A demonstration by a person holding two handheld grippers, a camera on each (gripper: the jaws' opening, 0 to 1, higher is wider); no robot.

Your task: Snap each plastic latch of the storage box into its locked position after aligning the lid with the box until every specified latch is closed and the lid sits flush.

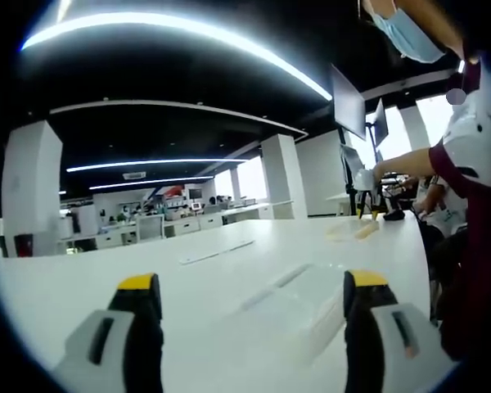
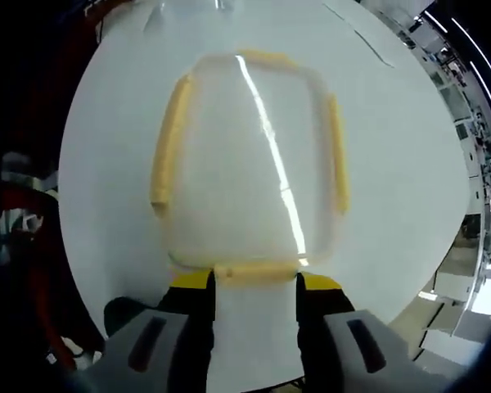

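The clear storage box point(image 2: 250, 164) lies on the white table point(image 2: 393, 205) with its lid on, seen from above in the right gripper view. Pale yellow latches run along its left side point(image 2: 168, 139), its right side point(image 2: 337, 155), its far edge point(image 2: 266, 57) and its near edge point(image 2: 258, 272). My right gripper point(image 2: 256, 282) is open, its yellow-tipped jaws flanking the near latch. My left gripper point(image 1: 252, 282) is wide open over the tabletop with nothing between its jaws. Far right in the left gripper view, a person's hand holds a gripper point(image 1: 365, 187) above a small yellow-edged box point(image 1: 353, 232).
A faint clear plastic shape point(image 1: 290, 307) lies on the table by my left jaws. A person in white and dark red point(image 1: 475, 188) stands at the table's right end. Red clothing point(image 2: 33, 246) shows past the table's left edge. Desks and pillars point(image 1: 282, 176) stand beyond.
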